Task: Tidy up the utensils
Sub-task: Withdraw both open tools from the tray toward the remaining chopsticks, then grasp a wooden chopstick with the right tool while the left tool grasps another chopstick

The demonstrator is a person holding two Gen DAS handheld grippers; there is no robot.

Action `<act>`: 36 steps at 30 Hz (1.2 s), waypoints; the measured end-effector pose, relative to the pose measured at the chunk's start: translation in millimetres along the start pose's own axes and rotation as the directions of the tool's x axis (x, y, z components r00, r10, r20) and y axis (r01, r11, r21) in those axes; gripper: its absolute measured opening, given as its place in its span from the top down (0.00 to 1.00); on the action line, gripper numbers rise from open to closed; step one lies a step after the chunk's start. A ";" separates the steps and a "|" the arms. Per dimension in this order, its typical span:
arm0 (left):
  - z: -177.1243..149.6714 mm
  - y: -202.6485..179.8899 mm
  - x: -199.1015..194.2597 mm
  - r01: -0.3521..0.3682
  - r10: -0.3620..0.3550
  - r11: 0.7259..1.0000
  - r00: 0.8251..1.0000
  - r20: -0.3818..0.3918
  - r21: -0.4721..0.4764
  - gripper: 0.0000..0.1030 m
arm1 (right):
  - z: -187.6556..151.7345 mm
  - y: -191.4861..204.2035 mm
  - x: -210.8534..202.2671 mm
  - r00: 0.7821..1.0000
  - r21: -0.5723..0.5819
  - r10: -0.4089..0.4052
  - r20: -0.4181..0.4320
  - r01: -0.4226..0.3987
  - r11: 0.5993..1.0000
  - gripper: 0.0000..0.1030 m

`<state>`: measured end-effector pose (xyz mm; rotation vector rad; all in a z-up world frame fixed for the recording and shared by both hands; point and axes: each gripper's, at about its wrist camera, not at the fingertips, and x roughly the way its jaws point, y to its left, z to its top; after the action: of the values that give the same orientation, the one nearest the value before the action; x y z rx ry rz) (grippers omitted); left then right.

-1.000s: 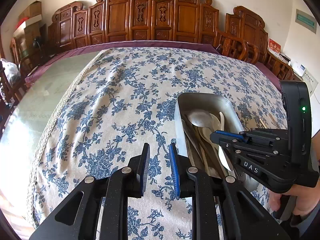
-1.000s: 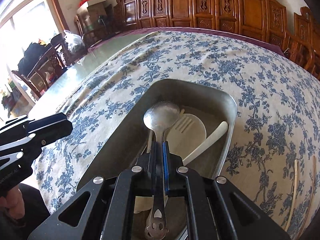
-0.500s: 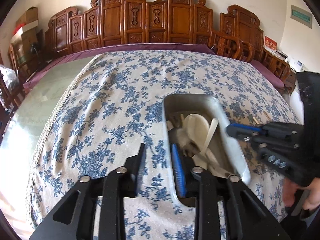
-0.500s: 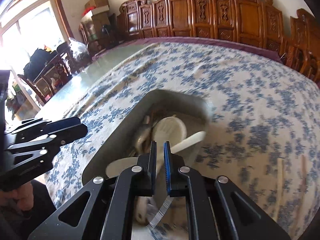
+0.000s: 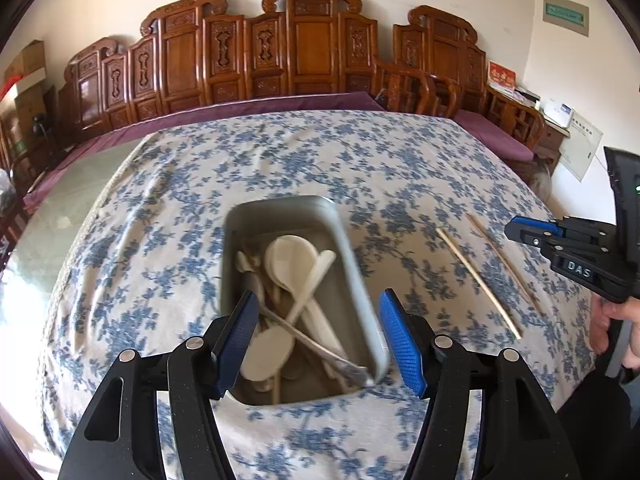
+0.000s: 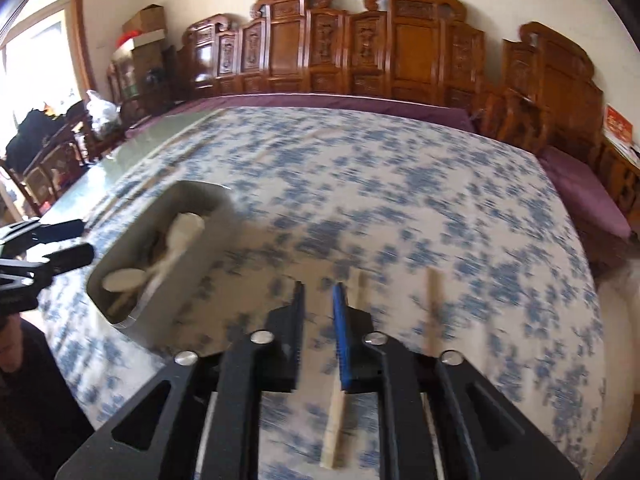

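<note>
Left wrist view takes in the whole spread: a table under a blue-flowered cloth (image 5: 288, 168), with a row of carved wooden chairs (image 5: 308, 52) against the wall behind it. On the cloth sits a metal tray (image 5: 362, 288), long and rounded at the corners, lying lengthwise away from the camera. Inside it is a loose heap of utensils — a white spoon (image 5: 286, 260) with its bowl toward the far end, another pale spoon bowl at the near end, and a steel handle (image 5: 320, 350) crossing them on a slant toward the near right corner. The left gripper (image 5: 318, 336) hangs over the tray's near end with its blue-padded fingers spread wide, 1 over each long wall, holding nothing. To the right of the tray, well apart from it, 2 chopsticks (image 5: 478, 280) lie on the cloth, roughly parallel and not touching. Beyond them the right gripper (image 5: 532, 232) shows side-on in the person's hand (image 5: 616, 328). Right wrist view is heavily blurred; it shows the same tray (image 6: 188, 264) off to the left and the right gripper (image 6: 318, 328) low over the cloth, its fingers parted by a narrow gap with nothing between them. 1 chopstick (image 6: 334, 432) lies just under the blue right finger — whether they touch cannot be told — and the other lies farther right.
</note>
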<state>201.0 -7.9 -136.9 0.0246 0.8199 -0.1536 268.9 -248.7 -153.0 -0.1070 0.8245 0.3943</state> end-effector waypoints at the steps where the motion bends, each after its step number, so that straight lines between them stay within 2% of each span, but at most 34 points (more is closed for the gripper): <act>1: 0.1 -4.4 0.3 -0.004 0.004 1.000 1.000 -0.001 0.003 0.41 | -4.1 -9.7 1.2 1.000 0.009 -0.010 -0.004 0.010 1.000 0.81; 4: -0.7 -17.2 3.2 -0.013 0.013 1.000 1.000 -0.009 0.014 0.40 | -14.7 -30.5 10.3 0.999 0.031 -0.029 -0.022 0.030 0.999 0.80; 8: -1.7 -34.1 11.7 -0.014 0.015 0.999 1.000 -0.027 0.033 0.40 | -30.9 -50.8 27.7 0.997 0.059 -0.045 -0.061 0.048 0.997 0.74; 13: -1.5 -58.9 25.7 -0.008 0.012 0.997 0.999 -0.051 0.073 0.40 | -42.2 -68.0 41.1 0.996 0.093 -0.021 -0.090 0.029 0.995 0.73; 18: -0.9 -79.7 42.3 0.009 -0.001 0.995 0.997 -0.079 0.100 0.40 | -54.3 -75.2 55.2 0.990 0.100 -0.009 -0.138 0.023 0.995 0.73; 23: 2.1 -97.0 59.2 0.032 -0.021 0.993 0.995 -0.103 0.112 0.40 | -55.8 -74.4 54.1 0.991 0.082 -0.013 -0.133 0.024 0.996 0.74; 26: 4.7 -106.8 70.2 0.047 -0.034 0.993 0.992 -0.118 0.113 0.40 | -55.3 -69.1 54.4 0.990 0.047 -0.041 -0.138 0.048 0.998 0.74; 28: 6.0 -111.2 76.8 0.053 -0.039 0.992 0.991 -0.128 0.111 0.40 | -55.6 -65.4 55.2 0.987 0.009 -0.076 -0.139 0.078 0.997 0.81; 31: 7.9 -117.2 86.2 0.062 -0.046 0.993 0.988 -0.144 0.104 0.40 | -55.0 -71.5 55.9 0.986 0.016 -0.082 -0.142 0.085 0.996 0.94; 36: 11.8 -128.5 100.5 0.068 -0.050 0.992 0.986 -0.161 0.107 0.40 | -54.5 -78.2 53.8 0.987 0.031 -0.103 -0.127 0.107 0.994 0.94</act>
<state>258.3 -148.6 -197.4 0.1194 0.9699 -0.2562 293.8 -318.0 -234.0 -0.1407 0.9456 0.2746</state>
